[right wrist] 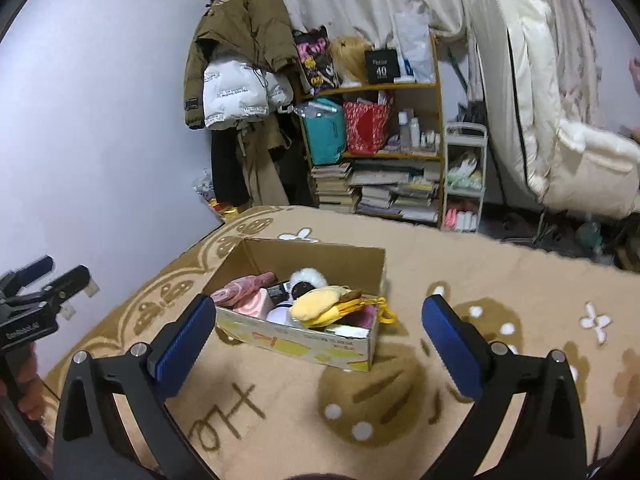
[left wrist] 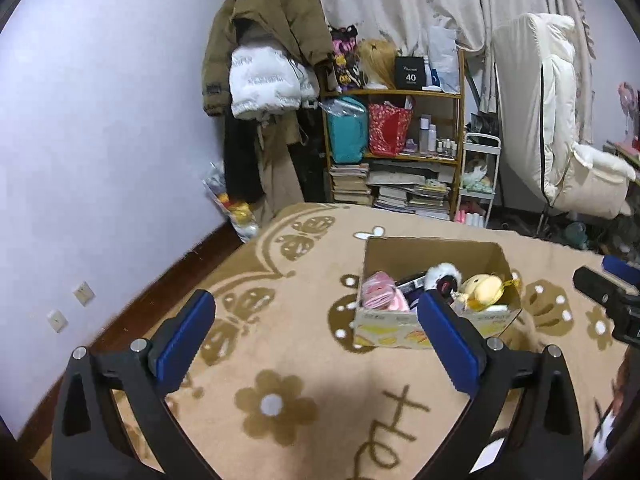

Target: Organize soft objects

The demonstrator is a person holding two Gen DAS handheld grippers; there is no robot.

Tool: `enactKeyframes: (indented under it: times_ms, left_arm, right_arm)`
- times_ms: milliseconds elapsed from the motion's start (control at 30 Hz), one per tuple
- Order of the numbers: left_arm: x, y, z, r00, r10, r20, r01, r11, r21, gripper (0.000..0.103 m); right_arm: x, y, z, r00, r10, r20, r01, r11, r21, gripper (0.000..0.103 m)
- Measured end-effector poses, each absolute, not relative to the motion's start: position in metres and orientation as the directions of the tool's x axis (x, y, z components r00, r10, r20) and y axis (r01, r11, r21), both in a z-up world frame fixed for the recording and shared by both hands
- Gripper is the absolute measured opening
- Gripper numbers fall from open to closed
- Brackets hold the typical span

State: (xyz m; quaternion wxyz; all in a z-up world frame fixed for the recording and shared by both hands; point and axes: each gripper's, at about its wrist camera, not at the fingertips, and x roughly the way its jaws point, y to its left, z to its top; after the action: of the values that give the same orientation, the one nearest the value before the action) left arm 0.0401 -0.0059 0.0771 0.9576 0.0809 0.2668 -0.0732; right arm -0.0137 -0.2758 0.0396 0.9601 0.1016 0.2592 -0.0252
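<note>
- My left gripper (left wrist: 316, 338): jaws spread wide, nothing between the blue pads, held above the rug (left wrist: 280, 360).
- My right gripper (right wrist: 316, 340): jaws likewise spread wide and empty, above the same rug; it also shows at the 3 o'clock edge of the left wrist view.
- Cardboard box (left wrist: 432, 256): open-topped, standing on the rug, at about 1 o'clock from my left gripper and 12 o'clock from my right gripper.
- Yellow plush toy (right wrist: 316, 306): inside the box, lying on top toward the near wall.
- Pink soft item (right wrist: 244, 286): inside the box at its left end, as seen from the right wrist.
- White fluffy toy with dark face (right wrist: 306, 280): inside the box, just behind the yellow plush toy.
- Rug: tan with brown flowers, butterflies and lettering.
- Wooden shelf (left wrist: 400, 94): beyond the rug at 12 o'clock, carrying bags, bottles and stacked books.
- Brown coat (left wrist: 272, 12): hanging at 11 o'clock, beside the wooden shelf.
- White padded chair (left wrist: 560, 120): at 2 o'clock, well apart from the box.
</note>
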Motion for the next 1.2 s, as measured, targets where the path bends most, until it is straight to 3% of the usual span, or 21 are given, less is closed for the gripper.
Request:
enactKeyframes:
  times_ms: [400, 1200]
  left_arm:
    - [0.003, 0.019, 0.046, 0.871, -0.135, -0.473, 0.181, 0.982, 0.052, 0.1]
    - [0.029, -0.015, 0.005, 0.847, -0.146, -0.511, 0.249, 0.959, 0.138, 0.1]
  right_arm:
    - [-0.058, -0.266, 0.012, 0.927, -0.033, -0.374, 0.112, 0.975, 0.191, 0.103]
    - [-0.041, -0.281, -0.038, 0.896, -0.058, -0.441, 0.156, 0.969, 0.189, 0.103]
